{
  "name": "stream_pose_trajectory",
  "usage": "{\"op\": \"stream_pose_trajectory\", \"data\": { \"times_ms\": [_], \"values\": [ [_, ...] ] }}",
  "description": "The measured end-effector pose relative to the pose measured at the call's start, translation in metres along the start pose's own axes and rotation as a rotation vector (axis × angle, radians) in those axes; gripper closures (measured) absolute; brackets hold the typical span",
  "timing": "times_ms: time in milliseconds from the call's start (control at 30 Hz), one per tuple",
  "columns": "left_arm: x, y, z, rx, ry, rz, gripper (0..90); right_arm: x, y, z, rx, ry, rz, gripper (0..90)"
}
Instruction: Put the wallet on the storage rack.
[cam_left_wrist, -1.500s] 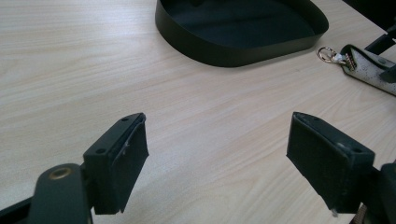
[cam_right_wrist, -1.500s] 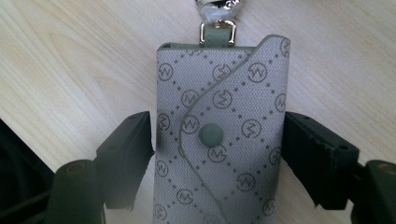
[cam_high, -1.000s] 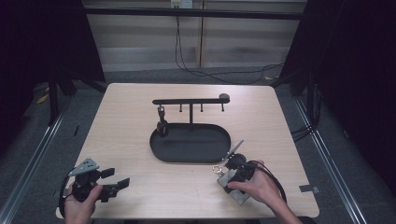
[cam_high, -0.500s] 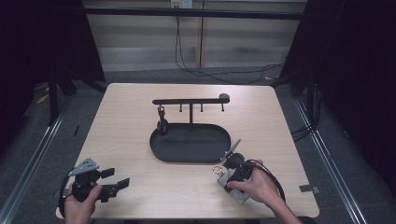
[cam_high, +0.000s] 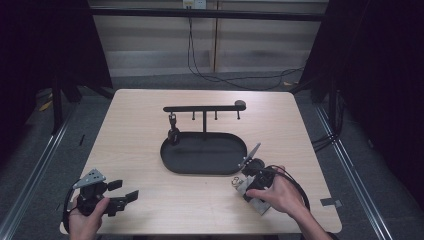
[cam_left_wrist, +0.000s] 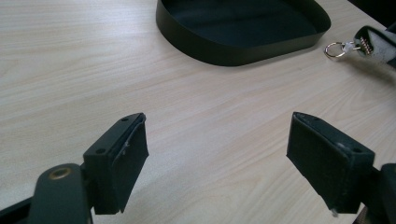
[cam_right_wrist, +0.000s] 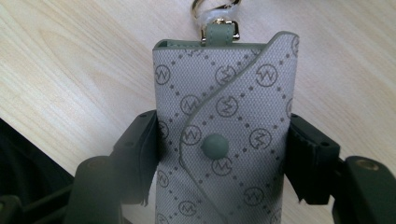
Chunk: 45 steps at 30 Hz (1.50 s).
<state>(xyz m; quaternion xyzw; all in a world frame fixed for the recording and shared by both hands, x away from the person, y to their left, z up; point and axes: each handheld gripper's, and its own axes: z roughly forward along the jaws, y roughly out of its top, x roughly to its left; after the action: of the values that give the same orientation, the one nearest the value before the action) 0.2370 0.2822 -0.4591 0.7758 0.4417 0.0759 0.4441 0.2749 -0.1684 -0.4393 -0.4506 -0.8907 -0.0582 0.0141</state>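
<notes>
A grey monogram key case with a green snap and a metal ring lies on the wooden table, front right of the tray. My right gripper is over it, a jaw pressed against each side of the case. In the high view the right gripper sits under the person's hand, with the key case showing beneath it. My left gripper rests at the front left of the table, open with nothing between its jaws. From the left gripper view the ring shows beside the tray.
A black oval tray sits mid-table, and behind it stands a black rack with several pegs. A small dark item hangs from the leftmost peg. The tray's near wall lies ahead of the left gripper. Cables run behind the table.
</notes>
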Motion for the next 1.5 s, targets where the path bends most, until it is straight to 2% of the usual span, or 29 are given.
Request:
{"op": "stream_pose_trajectory", "data": {
  "times_ms": [233, 800, 1133, 1333, 1500],
  "values": [
    [0.001, 0.000, 0.001, 0.006, -0.002, -0.003, 20.1, -0.001, 0.003, -0.004, 0.027, 0.003, -0.007, 34.2],
    [0.002, 0.001, 0.002, 0.004, -0.003, -0.003, 20.1, -0.005, 0.008, -0.022, 0.038, 0.003, -0.015, 34.3],
    [0.003, 0.000, 0.002, 0.005, -0.006, -0.008, 20.0, -0.010, 0.011, -0.032, 0.029, 0.013, -0.012, 34.3],
    [0.001, 0.000, 0.001, 0.006, -0.012, 0.004, 19.9, -0.017, 0.012, -0.043, -0.002, 0.000, 0.012, 34.3],
    [0.001, 0.000, 0.003, 0.012, -0.016, -0.001, 19.9, -0.020, 0.016, -0.048, -0.003, 0.001, 0.016, 34.3]
  ]
}}
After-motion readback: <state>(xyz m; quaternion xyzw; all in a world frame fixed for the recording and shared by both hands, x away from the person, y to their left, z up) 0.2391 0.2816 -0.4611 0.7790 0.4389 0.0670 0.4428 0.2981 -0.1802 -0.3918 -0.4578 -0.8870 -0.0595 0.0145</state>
